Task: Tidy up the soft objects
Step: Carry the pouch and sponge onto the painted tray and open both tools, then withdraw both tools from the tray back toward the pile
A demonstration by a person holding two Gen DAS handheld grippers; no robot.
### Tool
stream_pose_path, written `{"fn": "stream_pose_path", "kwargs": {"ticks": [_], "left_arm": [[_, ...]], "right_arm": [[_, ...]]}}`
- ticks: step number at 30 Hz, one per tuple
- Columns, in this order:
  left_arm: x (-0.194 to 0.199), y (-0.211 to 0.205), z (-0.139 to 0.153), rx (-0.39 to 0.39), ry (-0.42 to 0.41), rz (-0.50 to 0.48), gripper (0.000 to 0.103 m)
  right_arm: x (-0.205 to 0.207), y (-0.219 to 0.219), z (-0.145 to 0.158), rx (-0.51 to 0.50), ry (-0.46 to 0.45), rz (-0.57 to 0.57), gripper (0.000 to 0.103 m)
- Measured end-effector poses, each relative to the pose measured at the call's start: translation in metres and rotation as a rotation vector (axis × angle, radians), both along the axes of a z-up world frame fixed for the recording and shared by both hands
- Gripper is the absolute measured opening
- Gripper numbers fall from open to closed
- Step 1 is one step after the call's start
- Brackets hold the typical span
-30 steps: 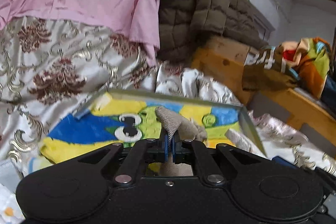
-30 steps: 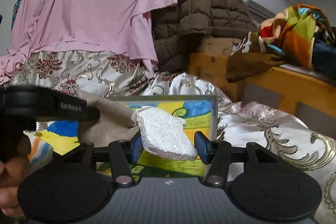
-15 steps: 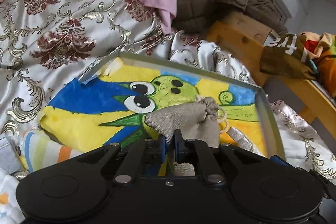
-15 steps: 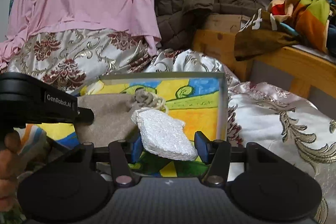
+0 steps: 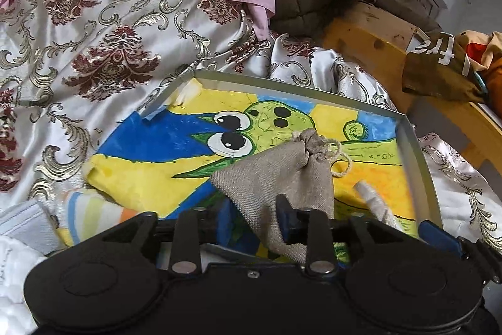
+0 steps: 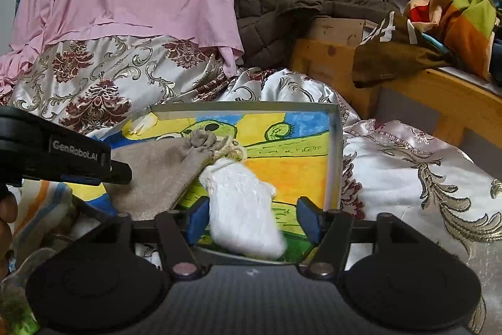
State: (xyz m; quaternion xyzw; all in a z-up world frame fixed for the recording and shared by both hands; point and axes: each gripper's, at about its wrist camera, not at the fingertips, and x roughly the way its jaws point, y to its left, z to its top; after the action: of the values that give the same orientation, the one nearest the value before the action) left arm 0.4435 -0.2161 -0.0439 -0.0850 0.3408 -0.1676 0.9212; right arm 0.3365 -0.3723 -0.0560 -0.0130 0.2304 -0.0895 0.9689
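With both gripper ends parted, the left gripper (image 5: 255,217) loose around the burlap pouch (image 5: 282,171) and the right gripper (image 6: 252,220) around the white pouch (image 6: 243,209), back each straight off (2 pouches lying in the tray (image 6: 334,153)) without snagging fabric.

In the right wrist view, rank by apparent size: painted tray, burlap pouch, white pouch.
1. painted tray
2. and 3. burlap pouch and white pouch: look alike; the burlap one is partly hidden, the white one nearer the camera, so unranked.
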Motion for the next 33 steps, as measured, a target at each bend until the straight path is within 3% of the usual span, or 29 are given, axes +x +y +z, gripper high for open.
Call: {"fn": "stream_pose_path", "kwargs": {"ticks": [8,20,33], "left_arm": [[-0.015,0.012,0.016,0.003,-0.022,-0.015,0.065],[-0.066,0.029,0.046,-0.03,-0.108,-0.018,0.085],[-0.161,0.083,0.079,-0.083,-0.24,0.015,0.098]], "right_arm": [[-0.016,0.001,0.013,0.008,-0.022,0.001,0.082],[-0.067,-0.017,0.041,0.12,-0.127,-0.022,0.101],[-0.159,0.001,0.069,0.21,-0.293,-0.002,0.103]]}}
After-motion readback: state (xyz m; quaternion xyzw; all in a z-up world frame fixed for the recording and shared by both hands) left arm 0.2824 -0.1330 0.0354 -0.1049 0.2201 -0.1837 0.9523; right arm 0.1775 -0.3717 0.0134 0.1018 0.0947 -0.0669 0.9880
